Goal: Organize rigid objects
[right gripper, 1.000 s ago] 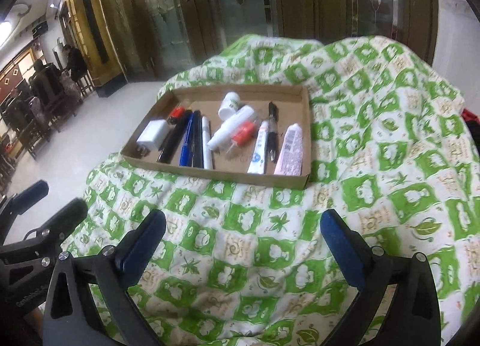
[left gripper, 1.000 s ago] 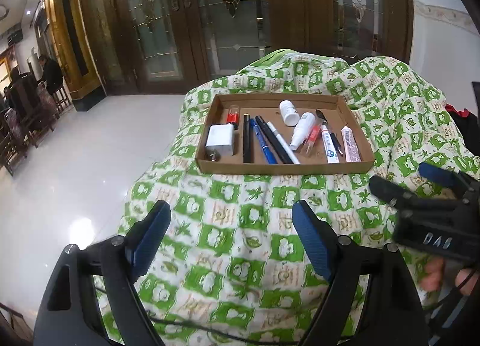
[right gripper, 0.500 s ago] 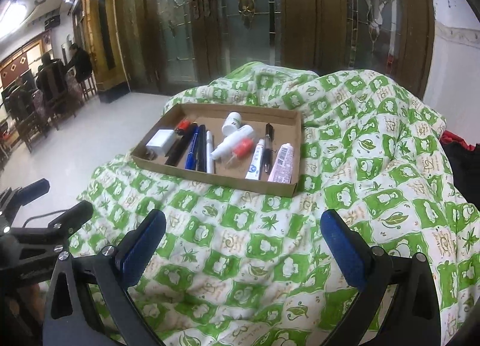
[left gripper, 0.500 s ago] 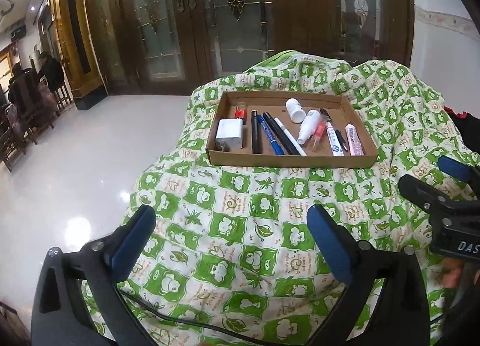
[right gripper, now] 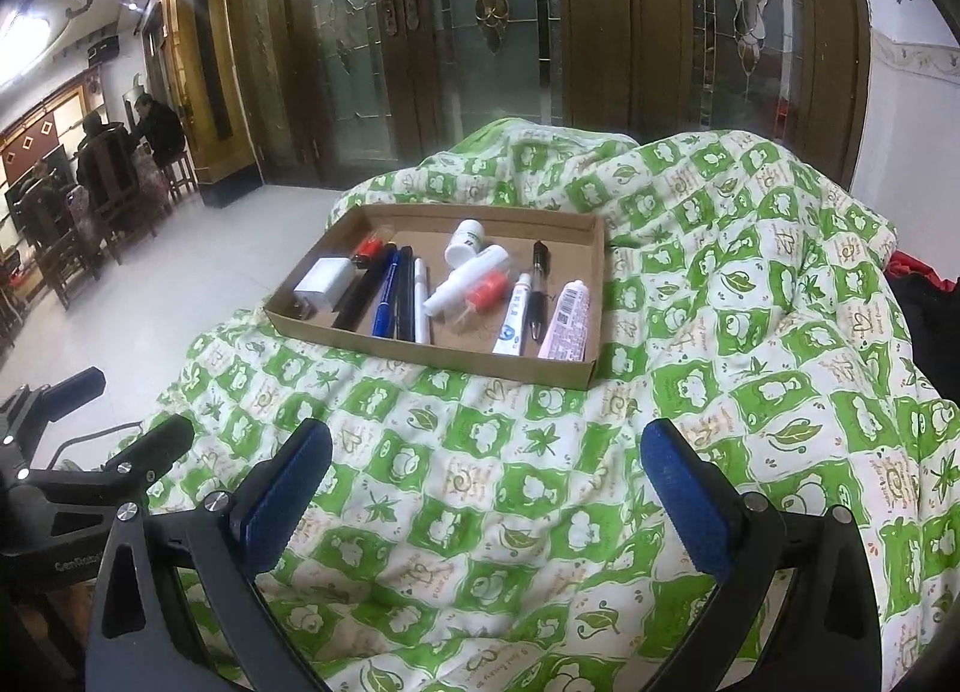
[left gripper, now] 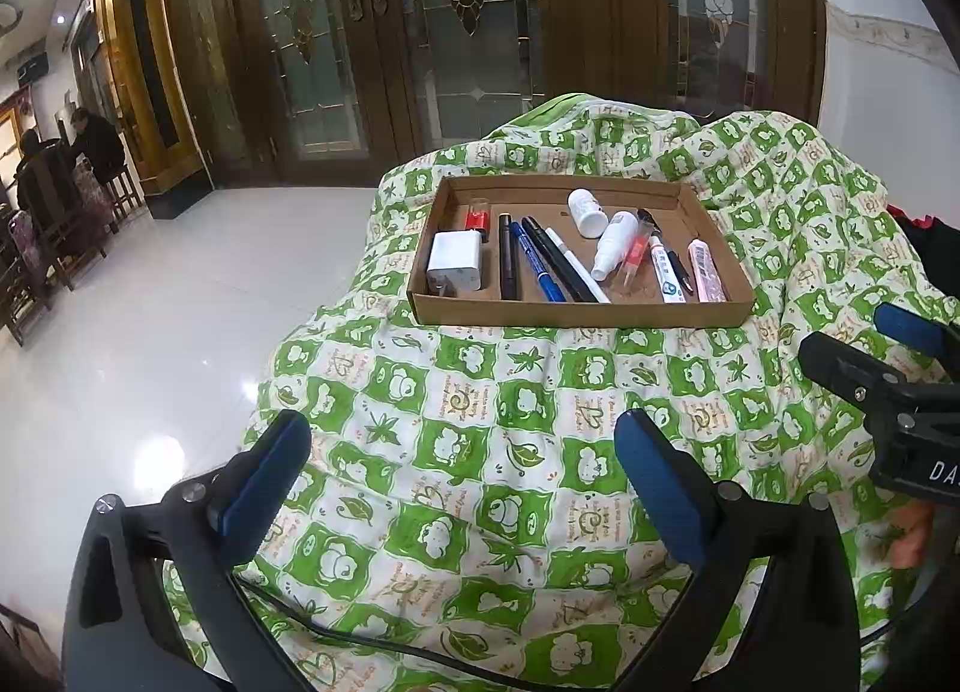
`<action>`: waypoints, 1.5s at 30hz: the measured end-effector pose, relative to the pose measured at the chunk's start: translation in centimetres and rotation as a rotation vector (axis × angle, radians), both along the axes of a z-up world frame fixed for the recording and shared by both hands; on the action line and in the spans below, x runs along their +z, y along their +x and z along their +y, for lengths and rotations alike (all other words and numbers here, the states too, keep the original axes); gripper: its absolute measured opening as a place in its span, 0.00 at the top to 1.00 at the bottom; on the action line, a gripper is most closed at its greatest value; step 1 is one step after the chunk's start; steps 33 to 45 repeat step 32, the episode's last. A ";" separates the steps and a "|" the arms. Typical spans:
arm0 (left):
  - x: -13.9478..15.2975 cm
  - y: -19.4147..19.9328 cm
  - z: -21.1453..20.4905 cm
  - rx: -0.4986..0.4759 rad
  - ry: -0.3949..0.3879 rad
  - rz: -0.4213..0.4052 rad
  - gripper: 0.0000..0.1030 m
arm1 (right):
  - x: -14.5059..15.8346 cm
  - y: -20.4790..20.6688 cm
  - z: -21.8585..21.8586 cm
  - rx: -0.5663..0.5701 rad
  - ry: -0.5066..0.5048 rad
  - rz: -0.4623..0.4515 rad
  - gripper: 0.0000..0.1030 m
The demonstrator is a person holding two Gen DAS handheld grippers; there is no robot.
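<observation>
A shallow cardboard tray [left gripper: 576, 315] [right gripper: 420, 345] rests on a green-and-white quilt. It holds a white charger [left gripper: 454, 267] [right gripper: 324, 282], a red lighter [left gripper: 477, 219], several pens [left gripper: 537, 266] [right gripper: 396, 296], a white pill bottle [left gripper: 585, 212] [right gripper: 463, 240], a white spray bottle [left gripper: 612, 245] [right gripper: 465, 287], a white tube [left gripper: 665, 275] [right gripper: 515, 317] and a pink tube [left gripper: 705, 270] [right gripper: 567, 321]. My left gripper [left gripper: 462, 458] is open over the quilt, well short of the tray. My right gripper [right gripper: 486, 470] is open too, with nothing between its fingers.
The quilt [left gripper: 480, 452] covers a mound that drops off to a glossy white floor [left gripper: 120, 362] on the left. Wooden doors with glass panels [left gripper: 468, 32] stand behind. People sit at chairs [left gripper: 60, 182] far left. A black cable [left gripper: 360, 641] lies across the quilt near my left gripper.
Both grippers have drawn back from the tray and tilted up, showing more of the doors. The left gripper's jaws opened wider. Tray contents have not moved.
</observation>
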State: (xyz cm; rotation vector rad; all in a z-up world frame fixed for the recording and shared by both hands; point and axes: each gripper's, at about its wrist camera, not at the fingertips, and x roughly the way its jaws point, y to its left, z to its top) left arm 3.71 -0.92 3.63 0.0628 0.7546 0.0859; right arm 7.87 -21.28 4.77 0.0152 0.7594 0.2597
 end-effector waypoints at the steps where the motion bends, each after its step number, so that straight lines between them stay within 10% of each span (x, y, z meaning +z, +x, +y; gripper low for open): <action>1: 0.1 0.1 -0.1 -0.006 -0.003 0.002 0.01 | 0.0 0.1 0.0 0.000 0.009 0.000 0.02; 45: 0.5 7.1 -1.7 -0.019 0.004 0.065 0.00 | 0.9 3.0 -1.4 -0.074 0.087 0.048 0.01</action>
